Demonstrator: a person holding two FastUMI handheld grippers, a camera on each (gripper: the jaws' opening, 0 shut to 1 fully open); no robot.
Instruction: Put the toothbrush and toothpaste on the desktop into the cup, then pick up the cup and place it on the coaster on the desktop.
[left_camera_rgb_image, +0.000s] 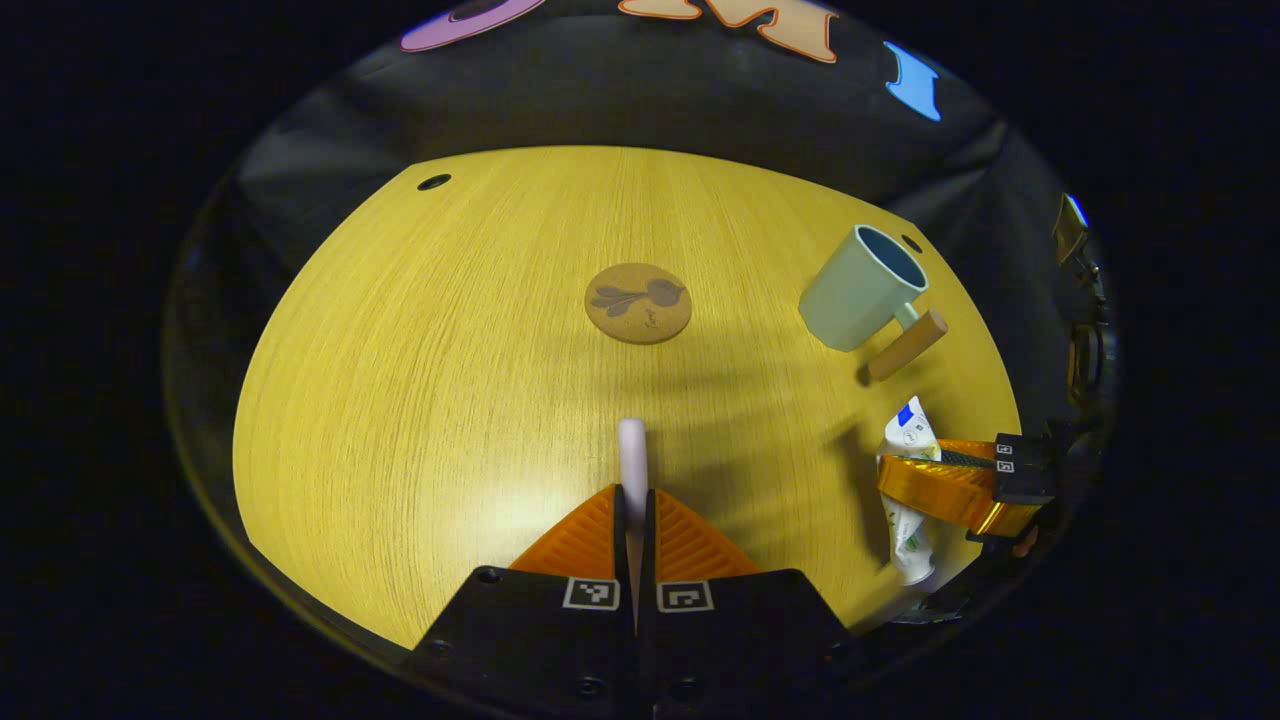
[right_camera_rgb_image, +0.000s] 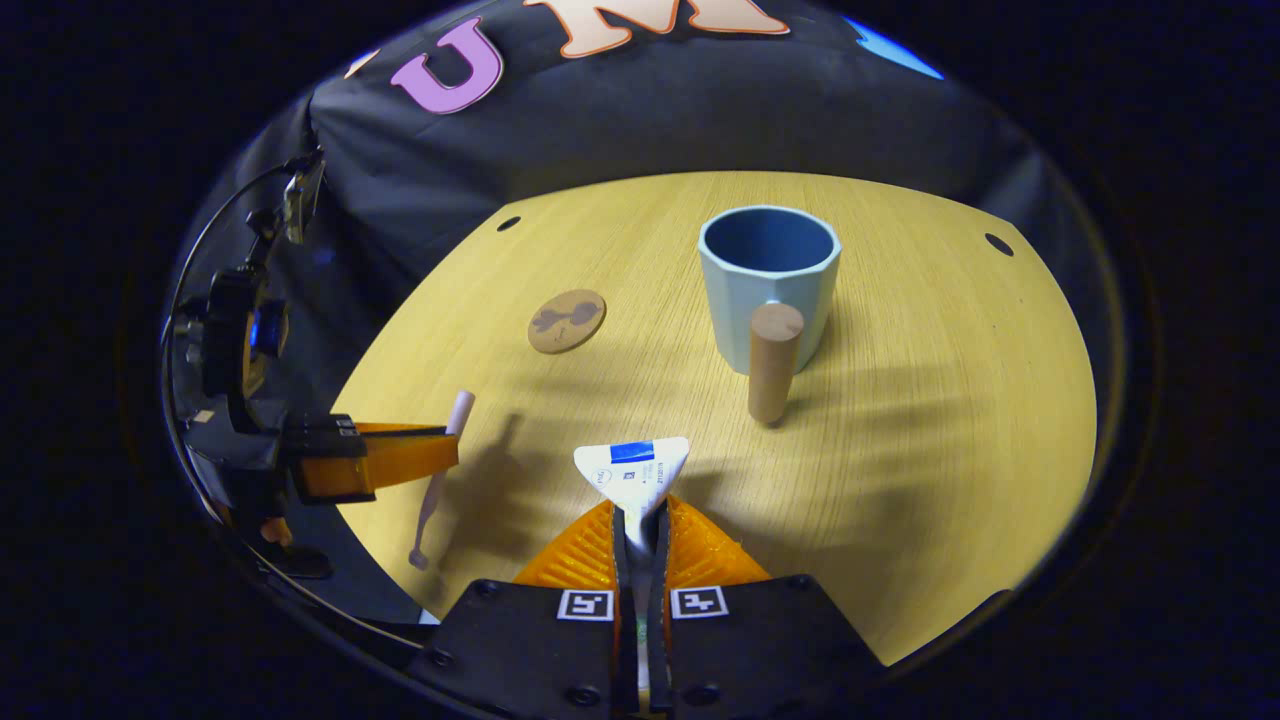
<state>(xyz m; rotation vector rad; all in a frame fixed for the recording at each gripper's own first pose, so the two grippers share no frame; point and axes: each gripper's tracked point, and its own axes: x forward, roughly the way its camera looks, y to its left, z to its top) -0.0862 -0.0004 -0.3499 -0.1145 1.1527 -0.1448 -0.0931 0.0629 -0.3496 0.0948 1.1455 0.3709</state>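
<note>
Wooden desktop, pale yellow grain, curved far edge against black cloth wall; small dark holes near far corners. Wide bare stretch left of centre and round coaster, plenty of room btwn coaster and cup. Cup near right far edge in left gripper view, upright, pale blue-green outside, darker blue inside, faceted wall, w/ wooden peg handle sticking out toward right gripper view's camera. Coaster flat, round, cork-brown w/ dark flower-like print, apart from cup.

Left gripper clamped narrow on toothbrush, pale pinkish-white, end poking out past fingertips, raised over near desktop. Right gripper pinched tight on toothpaste, white tube w/ blue patch, flat crimped end fanning out ahead of fingers, cup just beyond. Both grippers over near edge, well apart.
</note>
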